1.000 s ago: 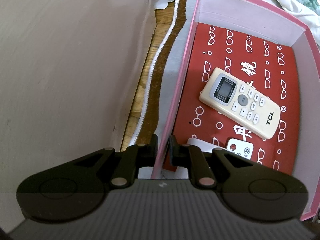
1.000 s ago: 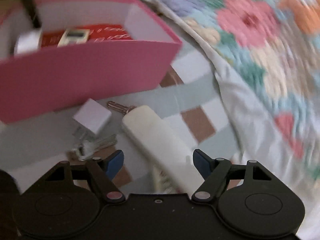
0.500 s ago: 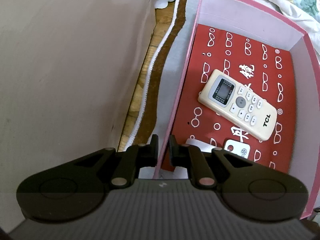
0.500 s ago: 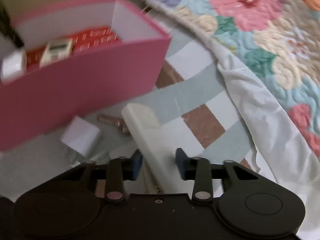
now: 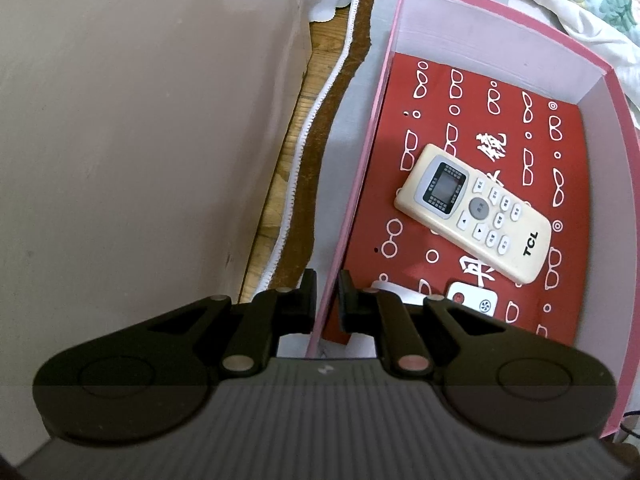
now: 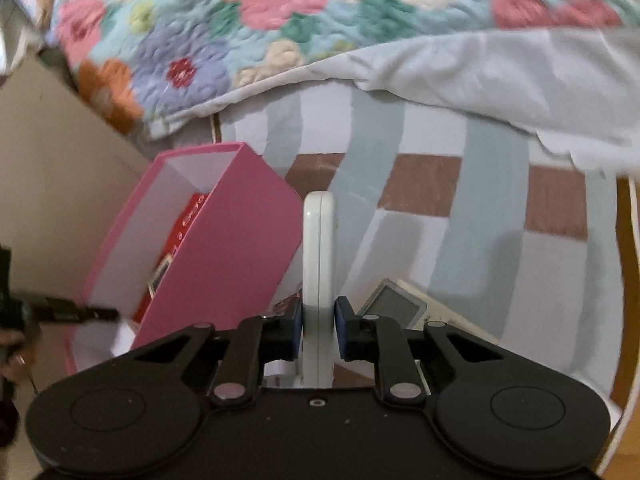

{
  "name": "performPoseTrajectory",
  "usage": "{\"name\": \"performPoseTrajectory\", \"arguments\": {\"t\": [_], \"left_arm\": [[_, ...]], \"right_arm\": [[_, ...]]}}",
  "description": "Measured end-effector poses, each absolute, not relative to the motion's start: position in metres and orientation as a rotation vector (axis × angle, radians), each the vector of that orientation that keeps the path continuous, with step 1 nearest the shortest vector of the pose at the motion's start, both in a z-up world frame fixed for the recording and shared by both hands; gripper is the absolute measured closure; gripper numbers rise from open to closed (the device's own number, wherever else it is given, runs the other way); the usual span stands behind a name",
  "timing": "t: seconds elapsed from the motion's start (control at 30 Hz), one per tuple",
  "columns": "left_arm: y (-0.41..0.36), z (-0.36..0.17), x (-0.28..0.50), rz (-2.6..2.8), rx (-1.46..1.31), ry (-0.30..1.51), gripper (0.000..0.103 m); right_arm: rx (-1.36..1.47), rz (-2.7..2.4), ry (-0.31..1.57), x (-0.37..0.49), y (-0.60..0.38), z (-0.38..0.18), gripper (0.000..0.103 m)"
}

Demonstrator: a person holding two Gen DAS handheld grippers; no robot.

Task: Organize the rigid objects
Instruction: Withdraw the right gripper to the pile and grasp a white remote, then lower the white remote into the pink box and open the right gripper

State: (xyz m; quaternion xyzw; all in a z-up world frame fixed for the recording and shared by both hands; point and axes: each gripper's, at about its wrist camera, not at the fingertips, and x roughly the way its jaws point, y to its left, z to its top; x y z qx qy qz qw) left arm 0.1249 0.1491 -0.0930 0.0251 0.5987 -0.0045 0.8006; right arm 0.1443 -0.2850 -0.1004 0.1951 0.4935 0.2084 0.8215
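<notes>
A pink box [image 5: 360, 184] lined with red patterned paper holds a cream TCL remote [image 5: 476, 212] and a small white remote [image 5: 474, 302]. My left gripper [image 5: 325, 296] is shut on the box's left wall, one finger outside and one inside. In the right wrist view, my right gripper [image 6: 318, 320] has its jaws closing on a long white remote [image 6: 318, 248]. The blue pads press its sides, and it stands edge-on, pointing away from me. The pink box [image 6: 224, 248] lies just left of it.
A grey-screened device [image 6: 394, 304] lies on the checked sheet [image 6: 480, 220] under the right gripper. A floral quilt [image 6: 280, 20] covers the far side. A beige panel [image 5: 140, 140] stands left of the box, with a strip of wooden floor [image 5: 304, 120] between.
The right gripper's jaws closed onto the white remote and rolled, so the remote now stands edge-on and the view has swung. The left gripper and the box have hardly moved.
</notes>
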Motion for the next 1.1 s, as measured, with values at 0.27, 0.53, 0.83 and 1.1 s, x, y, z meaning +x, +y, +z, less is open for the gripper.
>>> {"name": "performPoseTrajectory", "arguments": {"t": [0.27,0.53,0.83,1.1], "left_arm": [[0.149,-0.093,0.125,-0.010,0.057,1.284,0.093],[0.147,-0.092,0.123,-0.009,0.067,1.277,0.093],[0.147,-0.092,0.122,-0.010,0.067,1.276,0.093],[0.148,-0.092,0.122,-0.012,0.060,1.273,0.093]], "right_arm": [[0.447,0.388,1.069,0.142,-0.284,-0.114,0.081],[0.516,0.337,1.050,0.134,-0.290,-0.111,0.082],[0.562,0.399,0.889,0.123,-0.291,-0.060,0.082],[0.569,0.647,0.730,0.107,-0.249,0.003,0.082]]}}
